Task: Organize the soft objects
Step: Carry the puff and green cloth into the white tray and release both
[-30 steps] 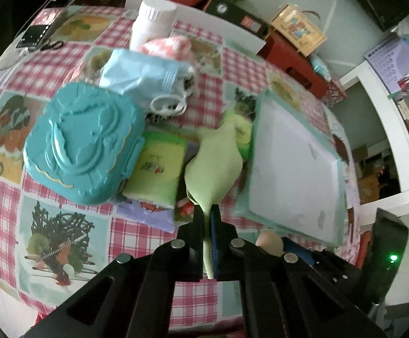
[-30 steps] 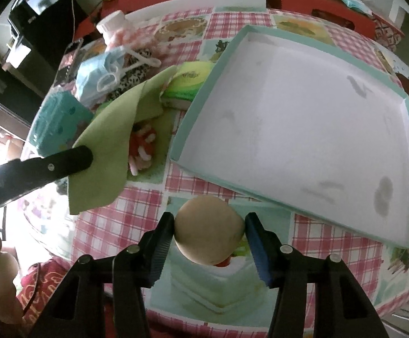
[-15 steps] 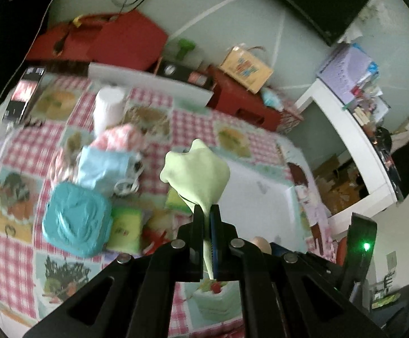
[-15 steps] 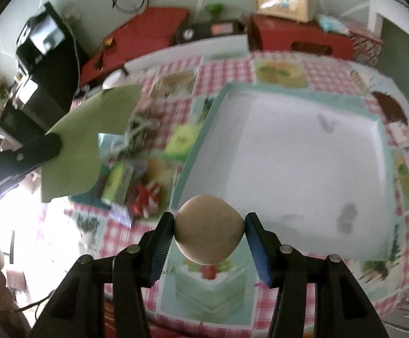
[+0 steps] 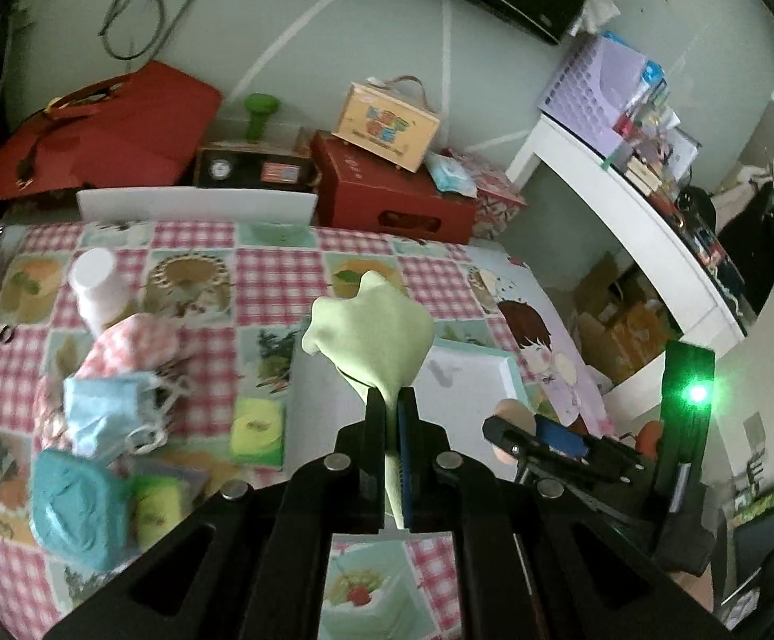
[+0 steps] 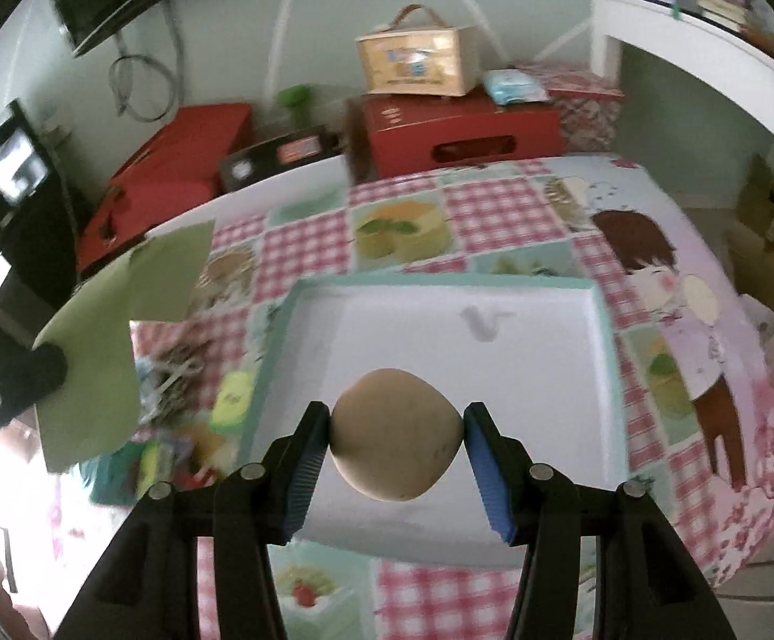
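My left gripper [image 5: 391, 405] is shut on a light green cloth [image 5: 371, 336] and holds it up above the table; the cloth also shows at the left of the right wrist view [image 6: 104, 341]. My right gripper [image 6: 396, 426] is shut on a tan soft ball [image 6: 395, 442], held above the near edge of the white tray with a teal rim [image 6: 597, 320]. The tray also shows in the left wrist view [image 5: 509, 373], and it holds nothing.
On the checked tablecloth to the left lie a blue face mask [image 5: 102, 410], a pink checked cloth [image 5: 136, 341], a teal plastic case [image 5: 75, 506], yellow-green packets [image 5: 256, 429] and a white bottle [image 5: 96, 282]. Red boxes [image 5: 387, 192] stand behind the table.
Both grippers have risen and tilted up from the table, so the room's back wall now shows. The green cloth lifted clear of the pile. The ball stays gripped.
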Demonstrator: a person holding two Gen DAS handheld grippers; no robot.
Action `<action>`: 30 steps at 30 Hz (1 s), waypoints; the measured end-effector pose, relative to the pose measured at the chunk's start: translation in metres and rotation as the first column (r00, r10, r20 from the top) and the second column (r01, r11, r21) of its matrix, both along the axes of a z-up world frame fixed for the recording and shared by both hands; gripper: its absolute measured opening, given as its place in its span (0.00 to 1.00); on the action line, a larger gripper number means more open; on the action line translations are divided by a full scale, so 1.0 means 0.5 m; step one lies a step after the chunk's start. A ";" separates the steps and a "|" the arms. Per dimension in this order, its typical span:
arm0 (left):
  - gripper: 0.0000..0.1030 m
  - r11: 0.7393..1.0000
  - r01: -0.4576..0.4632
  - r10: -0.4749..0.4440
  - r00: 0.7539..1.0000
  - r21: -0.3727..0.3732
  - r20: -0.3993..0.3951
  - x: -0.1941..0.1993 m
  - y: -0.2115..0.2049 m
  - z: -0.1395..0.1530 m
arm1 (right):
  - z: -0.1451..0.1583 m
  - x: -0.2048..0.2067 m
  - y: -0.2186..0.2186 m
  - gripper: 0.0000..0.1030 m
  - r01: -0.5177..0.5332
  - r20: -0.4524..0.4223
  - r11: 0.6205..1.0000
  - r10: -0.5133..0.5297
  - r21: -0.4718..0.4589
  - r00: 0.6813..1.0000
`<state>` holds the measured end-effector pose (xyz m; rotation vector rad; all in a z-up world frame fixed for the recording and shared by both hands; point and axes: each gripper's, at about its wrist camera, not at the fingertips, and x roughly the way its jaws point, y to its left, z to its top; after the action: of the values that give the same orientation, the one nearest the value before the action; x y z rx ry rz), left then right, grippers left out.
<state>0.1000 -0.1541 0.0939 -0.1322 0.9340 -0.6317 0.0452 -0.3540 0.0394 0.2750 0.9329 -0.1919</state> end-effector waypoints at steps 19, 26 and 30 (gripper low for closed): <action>0.03 0.987 0.131 -0.122 0.988 0.088 -0.097 0.075 -0.171 -0.198 | -0.101 0.097 -0.142 0.54 0.279 -0.081 0.959 -0.274 0.055 0.958; 0.03 0.985 0.131 -0.117 0.985 0.112 -0.128 0.085 -0.180 -0.256 | -0.139 0.116 -0.145 0.55 0.286 -0.114 0.958 -0.282 0.021 0.953; 0.03 0.982 0.130 -0.110 0.983 0.134 -0.145 0.089 -0.180 -0.277 | -0.150 0.120 -0.152 0.55 0.299 -0.130 0.954 -0.297 -0.003 0.946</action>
<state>0.1447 -0.2441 -0.0447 0.0095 1.1231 -0.6708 0.1050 -0.4298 -0.0358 0.4235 1.0186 -0.4861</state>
